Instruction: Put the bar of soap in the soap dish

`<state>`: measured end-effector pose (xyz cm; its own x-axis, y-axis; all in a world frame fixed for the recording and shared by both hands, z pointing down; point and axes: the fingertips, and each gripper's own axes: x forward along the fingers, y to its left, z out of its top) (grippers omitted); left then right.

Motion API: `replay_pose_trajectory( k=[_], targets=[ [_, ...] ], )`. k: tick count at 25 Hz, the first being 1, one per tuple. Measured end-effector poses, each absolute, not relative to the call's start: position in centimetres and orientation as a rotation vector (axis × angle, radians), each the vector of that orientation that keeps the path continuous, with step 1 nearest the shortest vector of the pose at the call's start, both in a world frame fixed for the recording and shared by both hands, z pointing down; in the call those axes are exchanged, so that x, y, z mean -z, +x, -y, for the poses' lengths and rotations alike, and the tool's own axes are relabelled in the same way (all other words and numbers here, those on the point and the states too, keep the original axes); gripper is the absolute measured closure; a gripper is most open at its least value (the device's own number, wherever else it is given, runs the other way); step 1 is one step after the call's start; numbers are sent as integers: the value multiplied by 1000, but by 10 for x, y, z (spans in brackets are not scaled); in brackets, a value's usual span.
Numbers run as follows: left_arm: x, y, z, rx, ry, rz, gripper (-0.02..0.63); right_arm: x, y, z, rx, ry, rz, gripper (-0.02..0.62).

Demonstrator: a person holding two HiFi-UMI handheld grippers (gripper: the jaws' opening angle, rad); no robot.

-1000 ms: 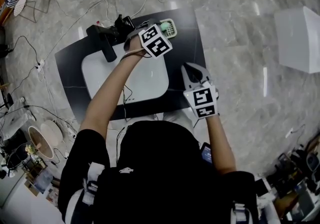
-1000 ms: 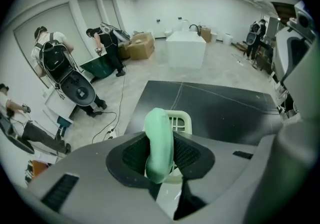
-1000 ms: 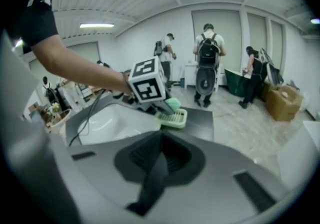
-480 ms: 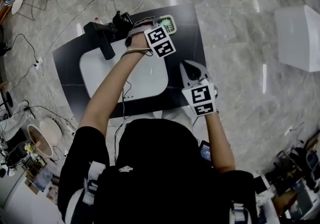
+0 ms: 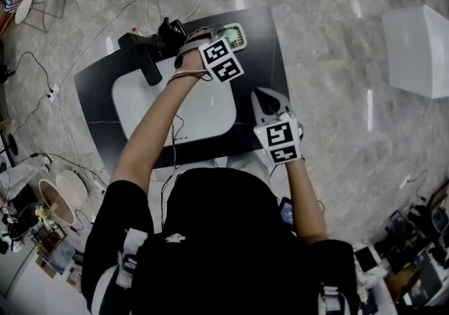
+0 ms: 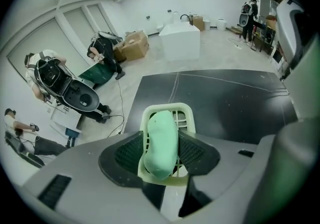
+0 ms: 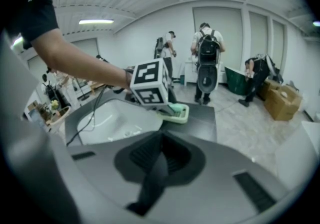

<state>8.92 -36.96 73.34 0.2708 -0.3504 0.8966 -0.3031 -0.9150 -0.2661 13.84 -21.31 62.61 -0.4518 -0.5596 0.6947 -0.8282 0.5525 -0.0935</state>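
A pale green bar of soap lies in the cream slotted soap dish on the black countertop. My left gripper points steeply down over the dish with its jaws opening; the soap sits between the ribbed pads, resting in the dish. From the head view, the dish shows just past the left gripper's marker cube. My right gripper hovers over the counter's front right, jaws closed with nothing in them. Its view shows the dish beyond that cube.
A white sink basin is set into the black countertop, with a black faucet at its back. Cables trail over the marble floor. A white box stands at right. People stand in the background.
The left gripper's marker cube has shifted a little and rolled slightly over the dish. The right gripper has stayed where it was.
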Motion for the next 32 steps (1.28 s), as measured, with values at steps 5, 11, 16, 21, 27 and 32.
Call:
replay_pose_trajectory(
  k=[5,11,16,21,27,32],
  targets=[
    [-721,92,365,1718,-2559,-620,337,-622,135,211,-572,1124,2180,560],
    [-702,90,358,1673,-2608,-631,330,-615,133,209,-564,1158,2178,560],
    [-676,80,347,1620,-2654,-653,330,-601,132,211,-547,1201,2194,560],
    [-632,69,331,1503,-2748,-747,372,-571,132,218,-483,1242,2214,560],
    [-583,51,312,1325,-2872,-895,394,-532,130,227,-403,1316,2248,560],
    [-542,31,298,1159,-2885,-1029,458,-498,125,229,-291,1363,2255,560]
  ],
)
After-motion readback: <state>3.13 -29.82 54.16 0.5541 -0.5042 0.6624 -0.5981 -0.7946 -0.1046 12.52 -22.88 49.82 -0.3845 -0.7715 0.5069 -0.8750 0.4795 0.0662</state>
